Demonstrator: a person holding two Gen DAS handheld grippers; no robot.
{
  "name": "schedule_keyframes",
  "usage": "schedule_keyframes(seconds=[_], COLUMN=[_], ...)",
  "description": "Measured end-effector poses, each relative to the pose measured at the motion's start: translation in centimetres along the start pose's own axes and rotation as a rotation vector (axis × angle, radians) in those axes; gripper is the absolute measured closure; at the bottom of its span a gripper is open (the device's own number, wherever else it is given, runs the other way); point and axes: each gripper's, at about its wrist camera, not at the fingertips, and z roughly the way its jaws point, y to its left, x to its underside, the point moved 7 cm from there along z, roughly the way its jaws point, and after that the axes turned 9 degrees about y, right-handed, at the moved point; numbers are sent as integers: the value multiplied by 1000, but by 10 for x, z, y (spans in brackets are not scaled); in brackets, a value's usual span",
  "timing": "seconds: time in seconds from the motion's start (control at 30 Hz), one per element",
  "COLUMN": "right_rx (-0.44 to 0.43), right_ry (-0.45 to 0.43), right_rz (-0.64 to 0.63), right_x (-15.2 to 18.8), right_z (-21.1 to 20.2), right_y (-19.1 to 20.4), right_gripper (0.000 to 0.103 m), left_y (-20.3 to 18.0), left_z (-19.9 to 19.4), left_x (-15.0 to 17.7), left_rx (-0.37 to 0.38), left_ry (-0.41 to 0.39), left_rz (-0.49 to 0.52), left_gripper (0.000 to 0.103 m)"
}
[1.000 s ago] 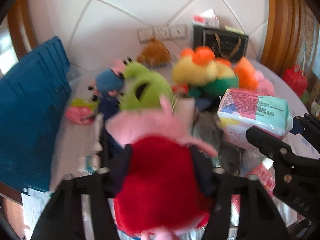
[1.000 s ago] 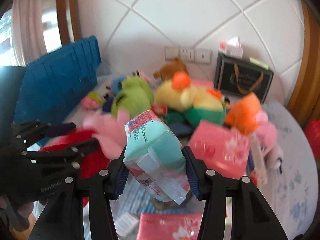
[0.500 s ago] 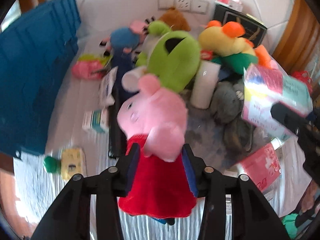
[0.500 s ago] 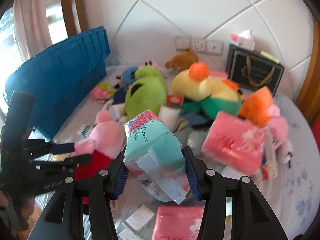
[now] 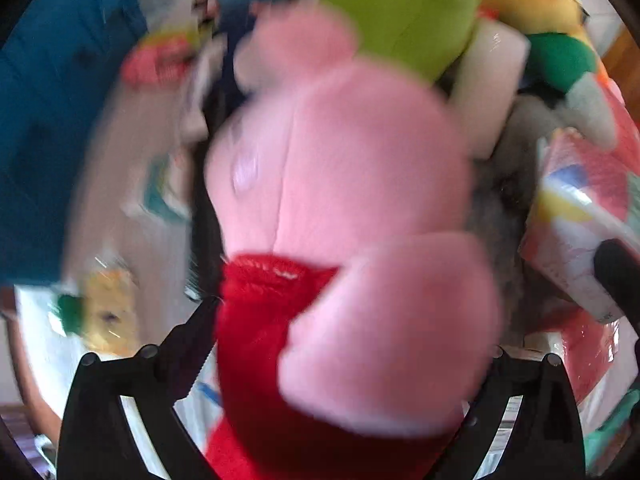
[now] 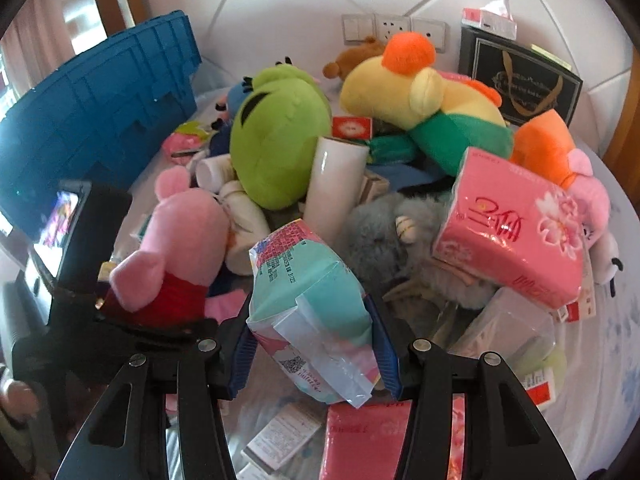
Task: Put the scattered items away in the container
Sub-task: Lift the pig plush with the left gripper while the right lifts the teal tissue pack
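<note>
My left gripper [image 5: 344, 340] is shut on a pink pig plush in a red dress [image 5: 340, 216]; it fills the blurred left wrist view and also shows in the right wrist view [image 6: 176, 248]. My right gripper [image 6: 316, 344] is shut on a teal and pink tissue pack [image 6: 312, 312], held above the pile; the pack also shows in the left wrist view [image 5: 580, 216]. A blue crate [image 6: 92, 116] stands at the left, its inside hidden.
A pile of items lies ahead: a green plush [image 6: 276, 144], a yellow plush with an orange tuft [image 6: 416, 88], a grey furry toy [image 6: 384, 236], a white roll [image 6: 336, 184], a pink tissue pack [image 6: 512, 232]. Small boxes lie below my right gripper.
The pig plush has swung closer to the left camera and now fills it, with motion blur. The right gripper has risen and tilted down over the pile with its pack.
</note>
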Motion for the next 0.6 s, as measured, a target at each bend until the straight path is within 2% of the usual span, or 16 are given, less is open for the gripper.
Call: schedule_keyframes(seconds=[0.07,0.17,0.2,0.23,0.27,0.43,0.6], right_rx=[-4,-10,-12,-14,-15,-7,-1], right_ry=[8,20,22,22,21,13,-35], right_rz=[-2,-10,-12,-14,-16,-32,-58], right_x=[0,-1,-2,-3,-3,-8,-19], right_z=[4,9,10,10,11,9,-9], right_y=[0,3,4,6,8,15,19], right_gripper=[52,52,52,52,52,52,52], left_y=[4,4,3,0,-2,-8,-5], left_z=[-4,-14,-16,-19,-22,-40,-82], left_x=[-3,-6,-6,-5,-3,4,2], left_rx=[-3,-59,-61,-52,-51,-63,-57], left_ry=[-24,-73,-85,-104,-122,-181,-278], left_rz=[-18,21,27,37,43,51,39], left_gripper=[4,4,7,20,24,26,27])
